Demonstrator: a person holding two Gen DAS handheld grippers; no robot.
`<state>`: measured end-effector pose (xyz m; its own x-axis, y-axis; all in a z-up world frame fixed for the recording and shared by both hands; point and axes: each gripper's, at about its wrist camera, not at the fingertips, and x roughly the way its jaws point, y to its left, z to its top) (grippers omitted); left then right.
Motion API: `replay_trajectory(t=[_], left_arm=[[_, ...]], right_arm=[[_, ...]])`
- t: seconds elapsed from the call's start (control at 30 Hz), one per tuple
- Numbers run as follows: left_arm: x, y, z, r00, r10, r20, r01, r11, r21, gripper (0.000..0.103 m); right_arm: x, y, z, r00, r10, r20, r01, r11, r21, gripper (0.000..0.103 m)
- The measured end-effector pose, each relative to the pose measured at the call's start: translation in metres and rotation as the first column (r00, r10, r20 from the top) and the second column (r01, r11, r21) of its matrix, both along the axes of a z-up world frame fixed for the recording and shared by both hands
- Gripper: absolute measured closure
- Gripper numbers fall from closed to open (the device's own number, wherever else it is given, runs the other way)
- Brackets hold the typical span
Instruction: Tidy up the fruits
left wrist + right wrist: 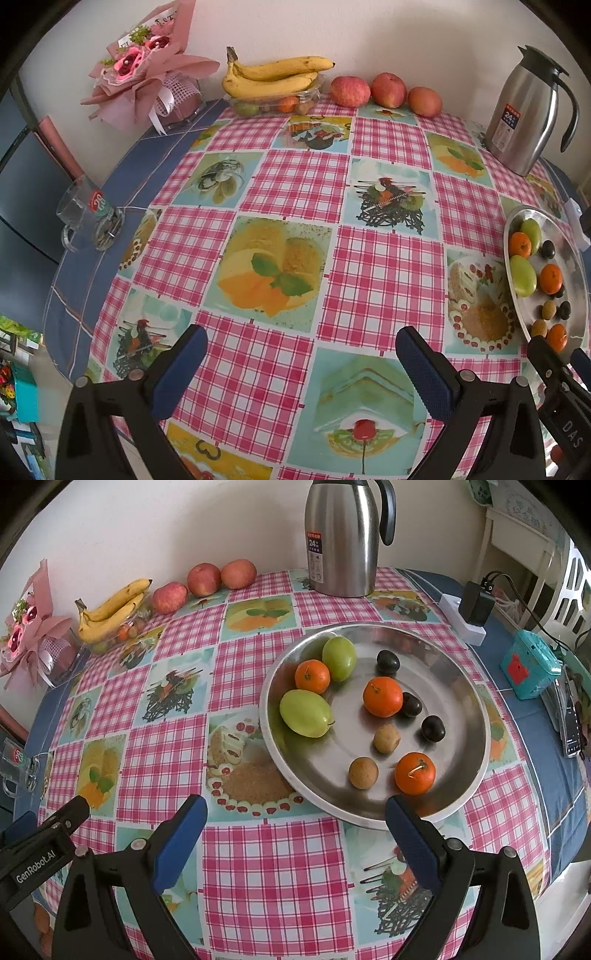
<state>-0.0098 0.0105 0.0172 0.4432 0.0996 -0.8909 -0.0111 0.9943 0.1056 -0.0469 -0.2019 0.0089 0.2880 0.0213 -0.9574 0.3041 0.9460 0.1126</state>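
Fruits lie in two groups: bananas (110, 607) on a clear tray with apples (204, 579) beside them far left, small fruit loose on the steel plate (458, 686) right; my left gripper (301, 356) and right gripper (295, 825) hover splayed, empty, presumably ready to sort

Both grippers' jaws spread wide, empty

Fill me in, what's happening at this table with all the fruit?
A person holds two tools over a checked tablecloth; the left tool and right tool are both open and hold nothing. A metal tray carries mixed small fruit: oranges, green fruits, dark ones and brown ones. By the wall, bananas lie on a clear container, with three apples beside it.
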Motion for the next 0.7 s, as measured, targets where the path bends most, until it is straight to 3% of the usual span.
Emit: replay_trajectory(t=[0.7], left_arm=[[0.0006, 0.0016, -0.001, 1.0, 0.004, -0.002, -0.004, 1.0, 0.001, 0.0]], right_arm=[[-0.0007, 0.0005, -0.0023, 1.0, 0.0, -0.004, 0.0, 1.0, -0.001, 0.006]])
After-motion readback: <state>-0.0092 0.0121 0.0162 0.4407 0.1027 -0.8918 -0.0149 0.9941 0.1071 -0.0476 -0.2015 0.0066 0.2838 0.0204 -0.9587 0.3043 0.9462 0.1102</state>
